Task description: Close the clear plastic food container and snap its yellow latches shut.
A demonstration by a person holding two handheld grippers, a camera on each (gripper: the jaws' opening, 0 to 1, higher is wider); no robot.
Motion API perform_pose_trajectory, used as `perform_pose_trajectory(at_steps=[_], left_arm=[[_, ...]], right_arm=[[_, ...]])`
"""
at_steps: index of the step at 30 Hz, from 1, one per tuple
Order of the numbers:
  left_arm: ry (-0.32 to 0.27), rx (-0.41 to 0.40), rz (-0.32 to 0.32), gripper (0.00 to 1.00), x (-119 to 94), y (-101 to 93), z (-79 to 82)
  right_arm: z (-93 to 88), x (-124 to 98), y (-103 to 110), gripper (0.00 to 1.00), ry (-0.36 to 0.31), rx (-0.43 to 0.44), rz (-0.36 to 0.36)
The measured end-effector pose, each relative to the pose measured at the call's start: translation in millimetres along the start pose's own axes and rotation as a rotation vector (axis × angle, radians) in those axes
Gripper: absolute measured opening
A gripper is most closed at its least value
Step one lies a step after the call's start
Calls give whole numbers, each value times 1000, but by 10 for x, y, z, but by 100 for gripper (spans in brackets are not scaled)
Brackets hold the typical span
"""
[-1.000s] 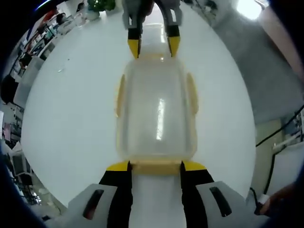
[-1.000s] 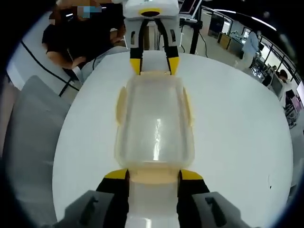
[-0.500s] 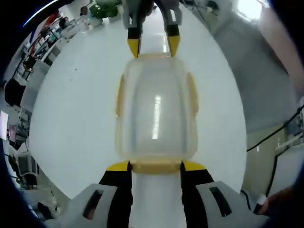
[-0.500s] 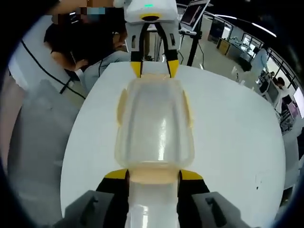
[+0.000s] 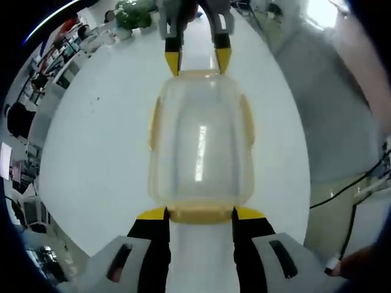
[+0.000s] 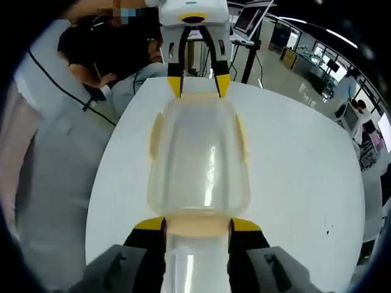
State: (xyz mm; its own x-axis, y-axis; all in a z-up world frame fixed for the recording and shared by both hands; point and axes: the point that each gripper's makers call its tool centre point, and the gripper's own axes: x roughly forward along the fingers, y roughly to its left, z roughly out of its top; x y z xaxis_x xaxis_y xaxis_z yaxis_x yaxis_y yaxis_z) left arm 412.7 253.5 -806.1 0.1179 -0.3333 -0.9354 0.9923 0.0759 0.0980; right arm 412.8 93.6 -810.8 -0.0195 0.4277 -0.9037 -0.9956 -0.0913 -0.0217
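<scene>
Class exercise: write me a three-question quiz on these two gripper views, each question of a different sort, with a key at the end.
1. True or false: the container lies on its side on the table.
2. Which latches do the left gripper and right gripper sit at? A) the end latches B) the long-side latches
3. Fill in: the latches are coloured ____.

Key: 1 false, it is upright with the lid on. 2 A, one gripper at each end. 3 yellow.
</scene>
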Motion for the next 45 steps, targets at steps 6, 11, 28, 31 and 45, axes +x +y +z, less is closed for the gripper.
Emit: perform_pose_trajectory(at_steps=[6,11,28,31,45], left_arm=[[3,2,-2,37,23,15,96],[-4,4,2,37,22,29,248],[-53,10,7,37,179,79,795],[-75,6,2,37,207,81,901],[-95,26,-21,37,360,96,1366]], right_arm=[[-86,-62,10,37,2,6,-3],[-196,-155,-14,37,14,3,-4],[-688,-496,-55,37,66,-7,-19],[-776,-543,-50,37,74,-2,-17],[-1230,-743,-36,37,127,23,-6]])
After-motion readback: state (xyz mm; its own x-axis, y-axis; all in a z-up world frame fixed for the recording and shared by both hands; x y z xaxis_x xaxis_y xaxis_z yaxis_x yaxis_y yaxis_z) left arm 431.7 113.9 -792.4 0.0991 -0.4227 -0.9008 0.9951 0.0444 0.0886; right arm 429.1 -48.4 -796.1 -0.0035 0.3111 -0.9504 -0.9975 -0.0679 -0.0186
